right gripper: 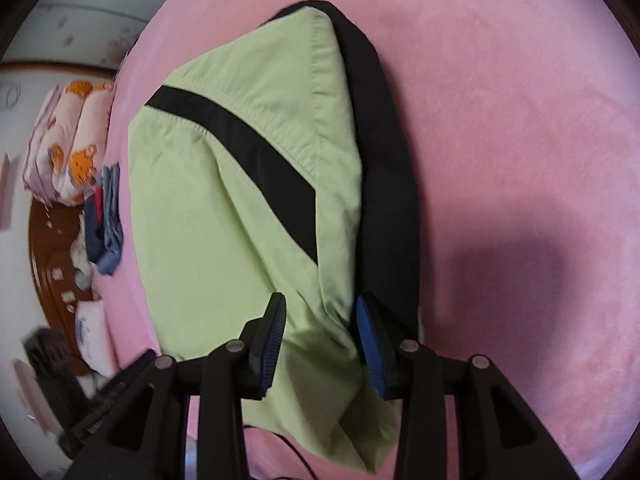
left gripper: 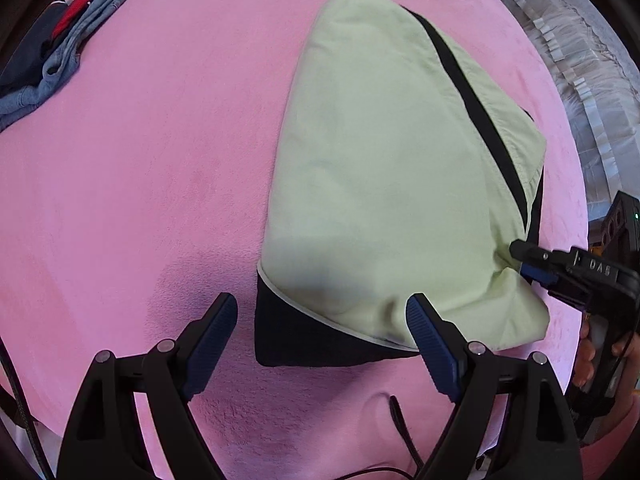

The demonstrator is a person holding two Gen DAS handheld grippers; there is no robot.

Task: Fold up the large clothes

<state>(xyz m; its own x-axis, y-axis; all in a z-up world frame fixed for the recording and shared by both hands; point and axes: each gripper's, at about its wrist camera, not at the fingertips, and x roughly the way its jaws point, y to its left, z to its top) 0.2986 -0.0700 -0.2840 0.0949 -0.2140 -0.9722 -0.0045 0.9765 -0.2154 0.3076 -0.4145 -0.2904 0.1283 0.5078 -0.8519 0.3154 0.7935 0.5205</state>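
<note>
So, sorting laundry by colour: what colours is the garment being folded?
Pale green garment with a black diagonal stripe and black underside, clearest in the right wrist view.

A pink bed (left gripper: 160, 168) fills the left wrist view, its plush cover smooth. A green garment (left gripper: 380, 168) with black trim lies folded right of centre, reaching the near edge. Far left, a blue pile (left gripper: 52, 60) of clothes sits well apart from it, with red showing.
</note>
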